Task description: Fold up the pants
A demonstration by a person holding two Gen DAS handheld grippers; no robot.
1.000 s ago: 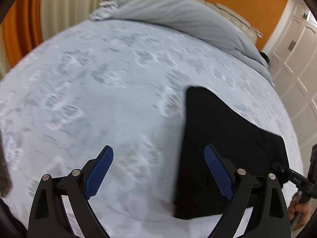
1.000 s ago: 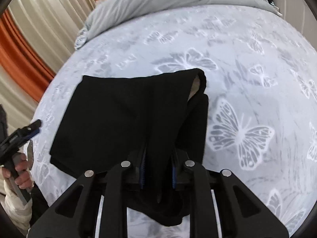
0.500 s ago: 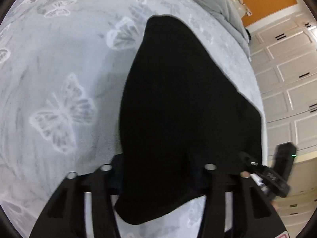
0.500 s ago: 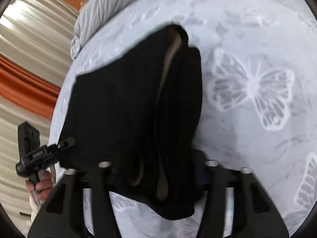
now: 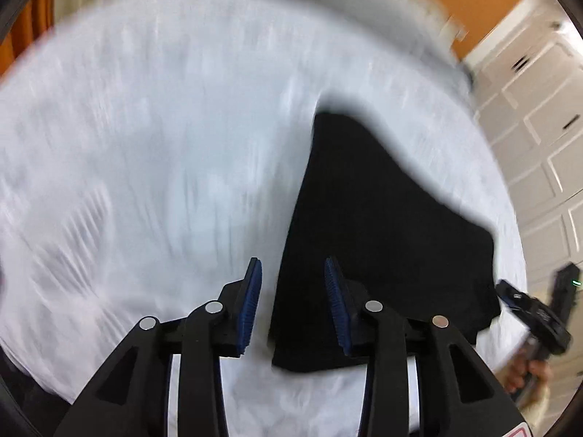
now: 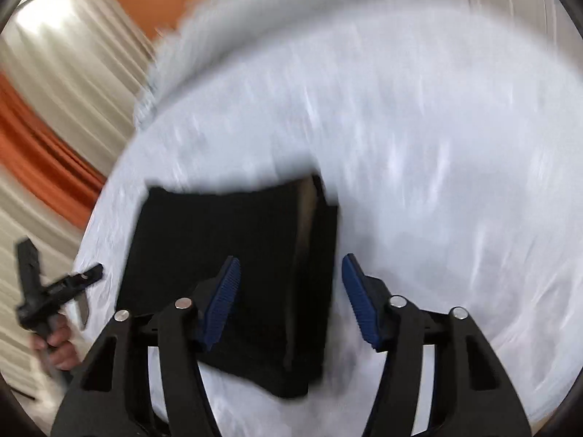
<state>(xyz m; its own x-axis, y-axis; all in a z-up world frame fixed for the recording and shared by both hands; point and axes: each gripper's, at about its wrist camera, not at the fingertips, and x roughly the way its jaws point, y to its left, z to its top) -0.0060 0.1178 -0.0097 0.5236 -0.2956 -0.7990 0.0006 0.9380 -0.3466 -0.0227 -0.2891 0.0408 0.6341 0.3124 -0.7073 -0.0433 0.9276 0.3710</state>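
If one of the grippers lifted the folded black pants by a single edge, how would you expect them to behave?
The black pants would probably sag and unfold, since they lie as soft stacked layers, with loose edges showing at their right side. They look light for their size, lying flat on the bedsheet. Pushed, they would likely bunch rather than slide whole. Both the left gripper and right gripper are open, holding nothing.

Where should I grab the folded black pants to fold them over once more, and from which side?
Probably the near short edge of the pants, coming in low from your side of the bed. The stack lies flat with that edge free. The right gripper is open, above its near right corner, where the stacked layers show.
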